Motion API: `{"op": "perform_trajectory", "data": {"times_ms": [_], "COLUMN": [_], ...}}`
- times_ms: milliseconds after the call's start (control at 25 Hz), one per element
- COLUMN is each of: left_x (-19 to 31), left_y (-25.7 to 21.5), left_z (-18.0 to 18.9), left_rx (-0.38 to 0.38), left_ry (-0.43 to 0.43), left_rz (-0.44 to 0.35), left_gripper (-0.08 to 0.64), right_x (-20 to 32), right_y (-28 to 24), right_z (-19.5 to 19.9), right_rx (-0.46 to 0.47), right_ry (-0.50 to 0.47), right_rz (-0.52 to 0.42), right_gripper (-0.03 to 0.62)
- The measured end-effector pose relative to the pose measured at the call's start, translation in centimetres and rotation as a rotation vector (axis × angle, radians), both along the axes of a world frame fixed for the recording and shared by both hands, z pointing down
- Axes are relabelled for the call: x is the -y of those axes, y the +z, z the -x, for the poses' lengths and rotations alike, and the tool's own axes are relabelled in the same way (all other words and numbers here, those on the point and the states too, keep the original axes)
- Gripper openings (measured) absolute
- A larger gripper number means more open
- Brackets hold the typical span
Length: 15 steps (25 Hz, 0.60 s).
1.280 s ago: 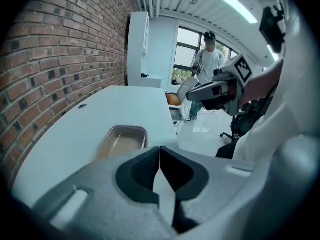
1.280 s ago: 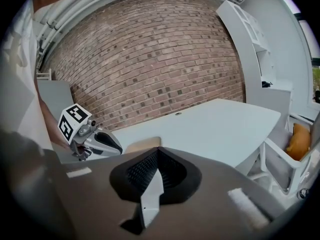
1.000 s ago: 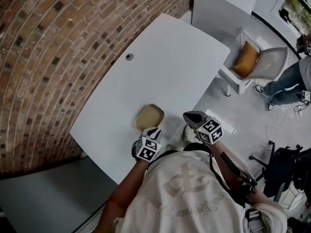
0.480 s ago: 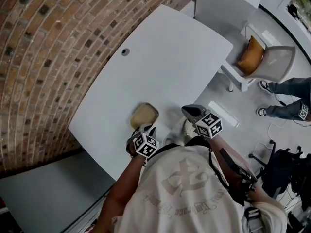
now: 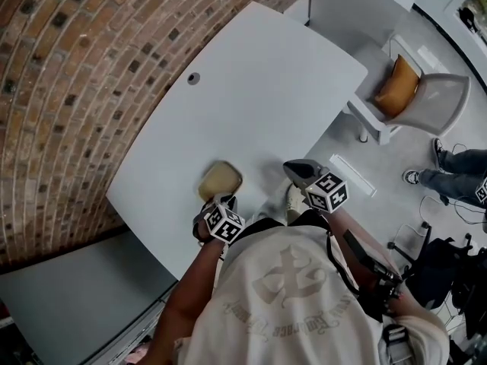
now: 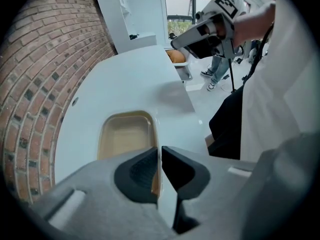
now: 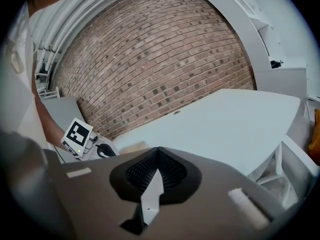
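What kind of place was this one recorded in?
Probably an office or studio workspace: a large white table against an exposed brick wall, a white chair with an orange cushion, and a white cabinet behind.

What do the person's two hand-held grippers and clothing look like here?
The left hand-held gripper and right hand-held gripper have grey moulded bodies with black ribbed jaw pads. Each carries a white marker cube printed with black squares. The person wears a pale short-sleeved T-shirt with a faded print, and a black strap runs by the right shoulder.

Head view overhead; gripper views low over shared table (image 5: 266, 90) and tray (image 5: 220, 179).
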State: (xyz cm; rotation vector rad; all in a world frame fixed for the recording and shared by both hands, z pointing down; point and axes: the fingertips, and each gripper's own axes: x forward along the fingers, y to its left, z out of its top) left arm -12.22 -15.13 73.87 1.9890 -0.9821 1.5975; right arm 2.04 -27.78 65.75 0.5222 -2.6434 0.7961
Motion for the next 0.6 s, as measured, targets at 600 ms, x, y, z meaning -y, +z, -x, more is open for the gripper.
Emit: {"op": "perform_trajectory", "data": {"times_ms": [600], "left_x": [0.3], "left_y": [-1.9], "left_z": [-1.0], "left_rx": [0.031], "left_ry": [-0.055], "left_rz": [-0.054], "left_gripper": [0.021], "right_x": [1.1], "right_y": [0.5], "right_z": [-0.2], "right_rx": [0.014], "right_ry": [-0.094], "right_rz": [0.014], "right_gripper": [0.009]}}
